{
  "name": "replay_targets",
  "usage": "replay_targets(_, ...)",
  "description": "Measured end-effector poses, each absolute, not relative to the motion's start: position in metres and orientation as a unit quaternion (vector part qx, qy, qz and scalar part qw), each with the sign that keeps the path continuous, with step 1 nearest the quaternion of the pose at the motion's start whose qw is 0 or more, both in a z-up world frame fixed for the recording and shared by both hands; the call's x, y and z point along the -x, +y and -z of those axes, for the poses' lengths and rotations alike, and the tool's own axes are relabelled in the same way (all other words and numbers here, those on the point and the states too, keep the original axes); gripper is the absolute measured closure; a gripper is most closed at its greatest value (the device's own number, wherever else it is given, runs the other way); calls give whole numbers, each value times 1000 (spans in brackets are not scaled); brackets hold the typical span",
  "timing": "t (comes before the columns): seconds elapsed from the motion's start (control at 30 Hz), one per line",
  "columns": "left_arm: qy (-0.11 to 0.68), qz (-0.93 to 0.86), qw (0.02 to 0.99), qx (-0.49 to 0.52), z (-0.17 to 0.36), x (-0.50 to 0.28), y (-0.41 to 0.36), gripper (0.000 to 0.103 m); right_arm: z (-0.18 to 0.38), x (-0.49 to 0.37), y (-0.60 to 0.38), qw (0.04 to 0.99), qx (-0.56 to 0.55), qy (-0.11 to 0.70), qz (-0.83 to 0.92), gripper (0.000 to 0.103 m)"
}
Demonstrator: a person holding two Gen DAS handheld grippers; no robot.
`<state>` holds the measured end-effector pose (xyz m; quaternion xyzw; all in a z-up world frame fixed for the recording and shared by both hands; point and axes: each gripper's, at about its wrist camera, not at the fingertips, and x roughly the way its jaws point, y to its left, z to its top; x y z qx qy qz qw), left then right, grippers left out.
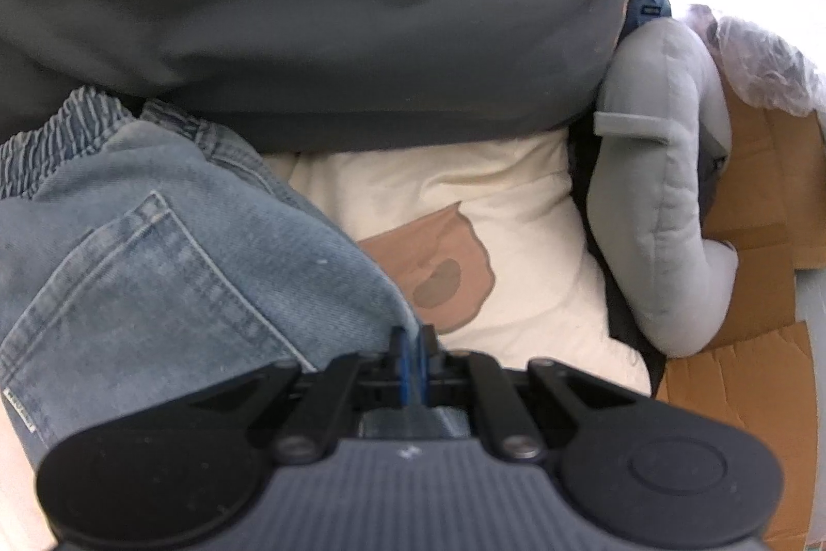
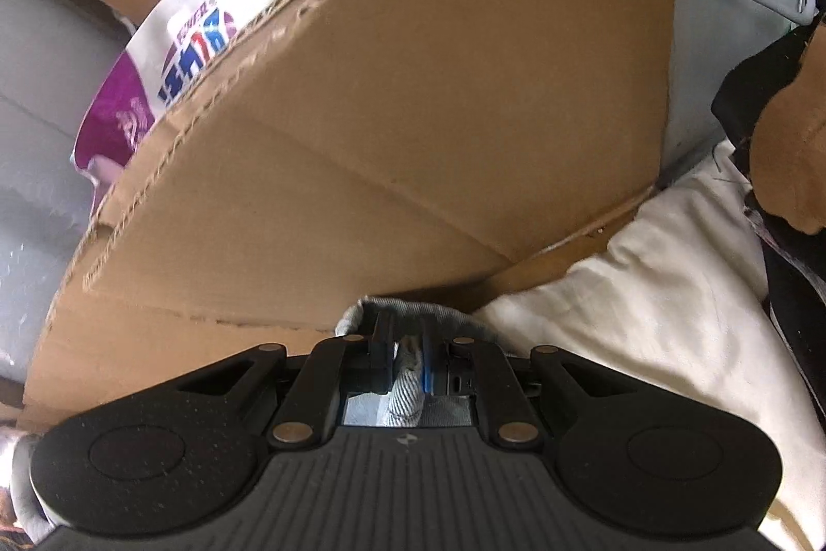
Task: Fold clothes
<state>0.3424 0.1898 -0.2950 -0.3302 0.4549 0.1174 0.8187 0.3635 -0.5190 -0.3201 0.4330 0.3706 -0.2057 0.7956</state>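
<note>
Left wrist view: the left claw [image 1: 412,339], angled downward, is clamped on the edge of the blue jeans [image 1: 155,251], which lie over a cream pillow [image 1: 516,210]. The right claw [image 2: 408,344], also tilted down beside a cardboard box [image 2: 413,112], pinches a denim fold [image 2: 408,375].

The jeans [image 1: 155,251] are soft blue denim, faded, with raised stitch lines and a crinkly stretch waist. The grey cloth [image 1: 310,9] above them looks smooth and matt. The cream cover [image 1: 516,200] is soft cloth with a brown patch. The grey plush toy [image 1: 666,189] looks fuzzy and padded. The cardboard [image 2: 413,112] is brown, dull paper with a rough wavy edge. The bag [image 2: 170,50] is shiny plastic. Each hand-held gripper [image 1: 412,344] [image 2: 408,355] is matt black plastic with ribbed grey plastic and small shiny metal pins.
</note>
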Motion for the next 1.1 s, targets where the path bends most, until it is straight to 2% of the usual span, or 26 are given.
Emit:
replay_targets(0.33, 451, -103, 821, 335, 283, -352, 187, 100, 311, -368, -523, 793, -452, 347, 216, 94)
replay_targets(0.6, 476, -116, 814, 312, 317, -372, 178, 99, 326, -386, -520, 778, -474, 348, 221, 93)
replay_targets(0.7, 488, -111, 809, 309, 327, -376, 175, 97, 332, -385, -521, 775, -479, 352, 214, 90)
replay_targets(0.73, 490, -108, 807, 313, 328, -376, 175, 94, 333, -384, -521, 775, -479, 354, 212, 82)
replay_targets(0.77, 492, -100, 805, 316, 329, -376, 174, 94, 333, -381, -520, 776, -479, 354, 207, 67)
replay_targets(0.8, 495, -91, 804, 317, 330, -374, 173, 94, 332, -379, -518, 778, -477, 355, 204, 57)
replay_targets(0.83, 498, -86, 803, 315, 331, -373, 172, 94, 331, -376, -516, 781, -475, 354, 197, 53)
replay_targets(1.1, 514, -69, 792, 322, 337, -366, 164, 95, 332, -373, -469, 775, -487, 381, 130, 50)
